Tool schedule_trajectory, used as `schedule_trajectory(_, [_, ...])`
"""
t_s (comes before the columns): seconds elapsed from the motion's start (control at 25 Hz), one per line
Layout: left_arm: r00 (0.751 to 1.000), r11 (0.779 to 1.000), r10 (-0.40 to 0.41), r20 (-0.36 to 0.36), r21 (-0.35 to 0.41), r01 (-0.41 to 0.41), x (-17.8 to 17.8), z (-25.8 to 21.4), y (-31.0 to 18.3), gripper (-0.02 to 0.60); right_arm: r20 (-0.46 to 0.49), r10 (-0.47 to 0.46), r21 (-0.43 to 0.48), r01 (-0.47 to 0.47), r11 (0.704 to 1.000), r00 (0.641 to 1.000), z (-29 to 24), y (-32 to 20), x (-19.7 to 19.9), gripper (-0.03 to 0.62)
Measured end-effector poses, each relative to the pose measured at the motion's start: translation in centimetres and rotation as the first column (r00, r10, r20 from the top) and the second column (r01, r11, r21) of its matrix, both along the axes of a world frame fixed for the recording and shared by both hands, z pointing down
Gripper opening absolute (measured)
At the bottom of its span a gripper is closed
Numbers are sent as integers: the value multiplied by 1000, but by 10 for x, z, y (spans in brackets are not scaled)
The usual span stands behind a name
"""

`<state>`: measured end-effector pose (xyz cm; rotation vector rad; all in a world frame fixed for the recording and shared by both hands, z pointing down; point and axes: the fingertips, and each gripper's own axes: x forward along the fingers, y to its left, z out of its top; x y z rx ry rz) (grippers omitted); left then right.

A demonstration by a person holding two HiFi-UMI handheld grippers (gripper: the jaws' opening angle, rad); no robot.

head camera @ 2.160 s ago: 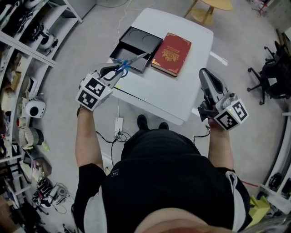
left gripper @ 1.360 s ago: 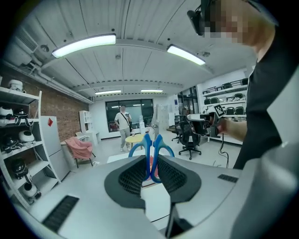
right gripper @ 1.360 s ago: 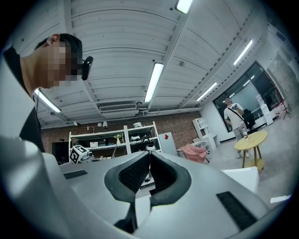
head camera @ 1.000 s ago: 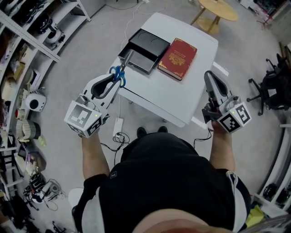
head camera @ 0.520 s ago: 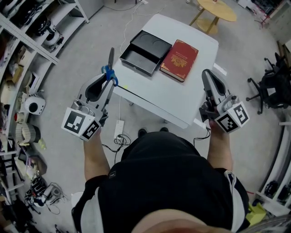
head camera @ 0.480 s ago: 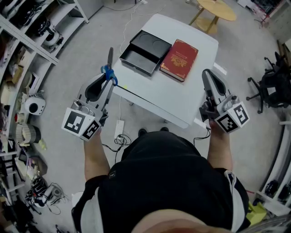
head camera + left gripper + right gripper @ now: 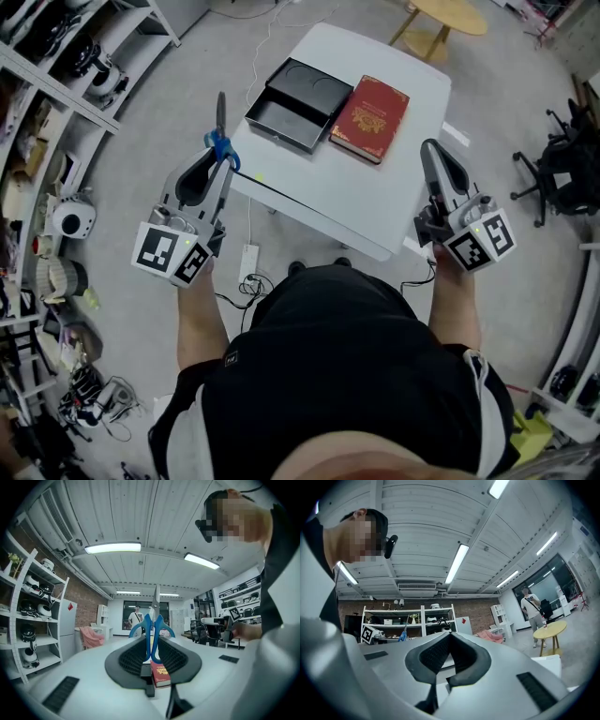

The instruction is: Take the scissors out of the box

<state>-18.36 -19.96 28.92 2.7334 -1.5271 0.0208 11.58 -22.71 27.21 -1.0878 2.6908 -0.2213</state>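
My left gripper (image 7: 221, 161) is shut on the blue handles of the scissors (image 7: 220, 131), held in the air past the white table's (image 7: 375, 206) left edge, blades pointing away from me. In the left gripper view the scissors (image 7: 153, 620) stand upright between the jaws, blades up. The open black box (image 7: 298, 98) lies on the table's far left, apart from the scissors, with a red book (image 7: 371, 105) beside it on the right. My right gripper (image 7: 428, 152) hovers over the table's right edge, shut with nothing in it (image 7: 449, 635).
Shelving with gear (image 7: 56, 112) runs along the left. A round wooden table (image 7: 450, 11) stands beyond the white one, an office chair (image 7: 567, 141) at the right. Cables (image 7: 246, 272) lie on the floor beneath. A person (image 7: 136, 619) stands far off.
The left gripper has carried the scissors from the box leftward off the table's edge and turned them so the blades point away. The right gripper has barely shifted.
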Motion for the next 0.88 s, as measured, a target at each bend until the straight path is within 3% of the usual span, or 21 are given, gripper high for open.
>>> schedule_trajectory(0.88, [999, 999, -32, 7, -11, 32, -2, 1, 1, 91, -37, 8, 20, -7, 1000, 999, -6, -4, 0, 28])
